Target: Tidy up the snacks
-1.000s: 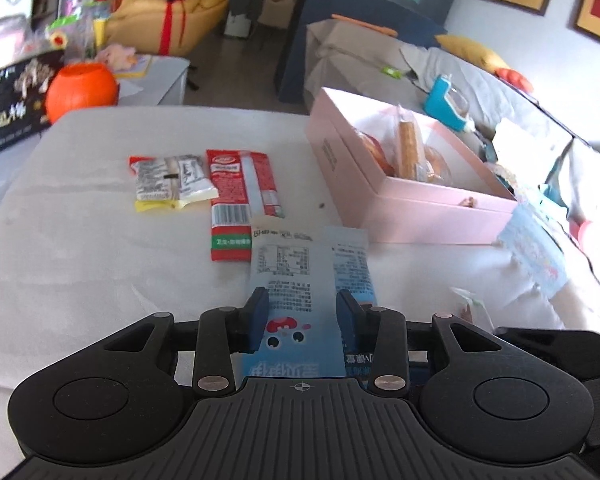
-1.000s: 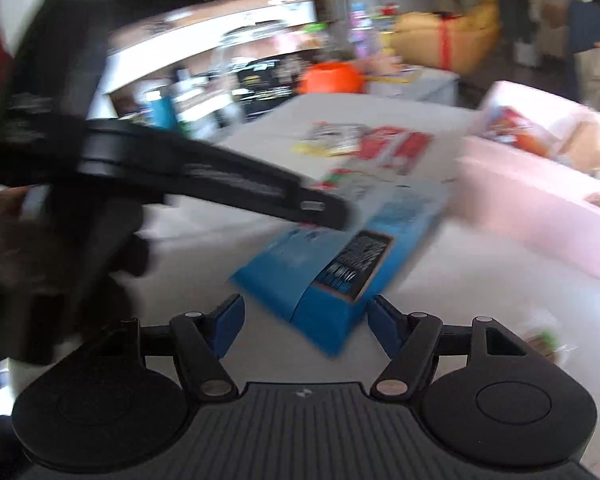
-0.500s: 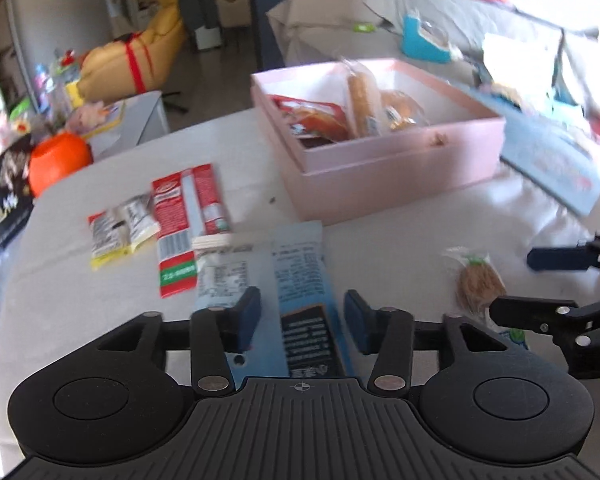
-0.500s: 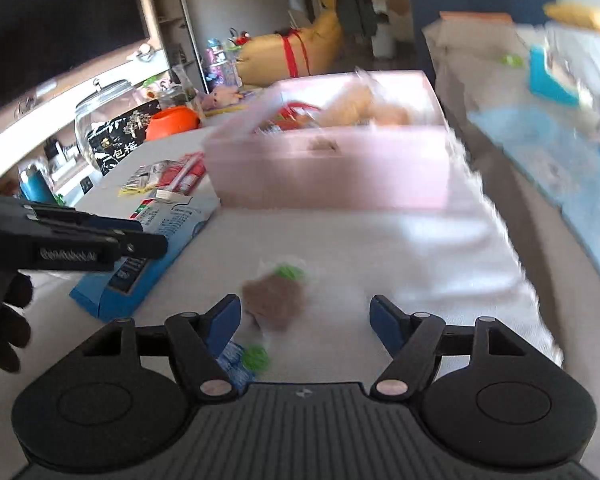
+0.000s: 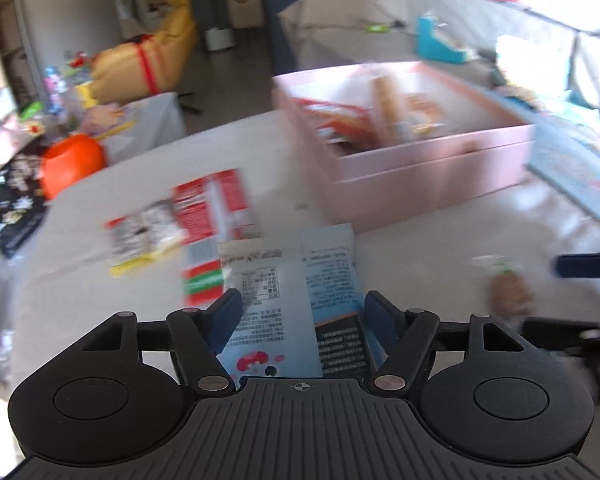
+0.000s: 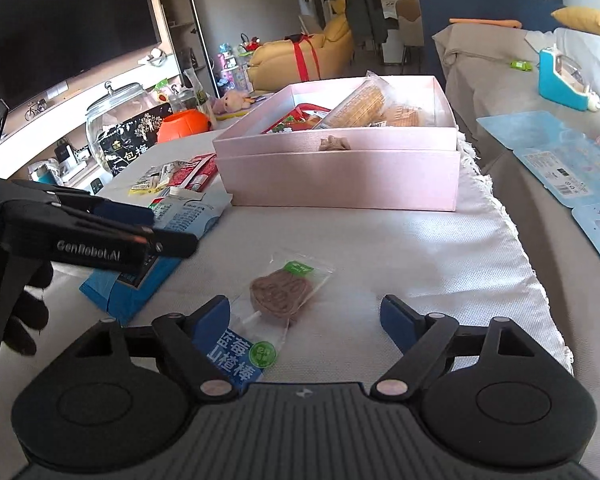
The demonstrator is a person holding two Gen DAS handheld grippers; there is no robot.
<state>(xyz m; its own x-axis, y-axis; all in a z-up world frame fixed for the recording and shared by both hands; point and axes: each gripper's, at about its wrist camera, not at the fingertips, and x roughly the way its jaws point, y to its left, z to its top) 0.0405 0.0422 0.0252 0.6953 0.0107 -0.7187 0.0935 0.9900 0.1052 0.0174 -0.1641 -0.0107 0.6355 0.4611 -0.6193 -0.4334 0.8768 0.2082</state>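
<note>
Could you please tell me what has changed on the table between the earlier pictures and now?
The left gripper has just been opening, letting go of the blue snack packet, which lies between its fingers. The right gripper, also opening, swung from that packet to the hawthorn lollipop. The pink box stayed put.

Beyond the white woven cloth that covers the table we see an orange pumpkin-shaped pot beside a big lidded glass jar, with a dark screen on the wall above them. Further back we make out a yellow armchair tied with a red ribbon and a dark coat hanging upright. To the right, on grey covers, we find a blue tape dispenser and pale blue card sheets.
</note>
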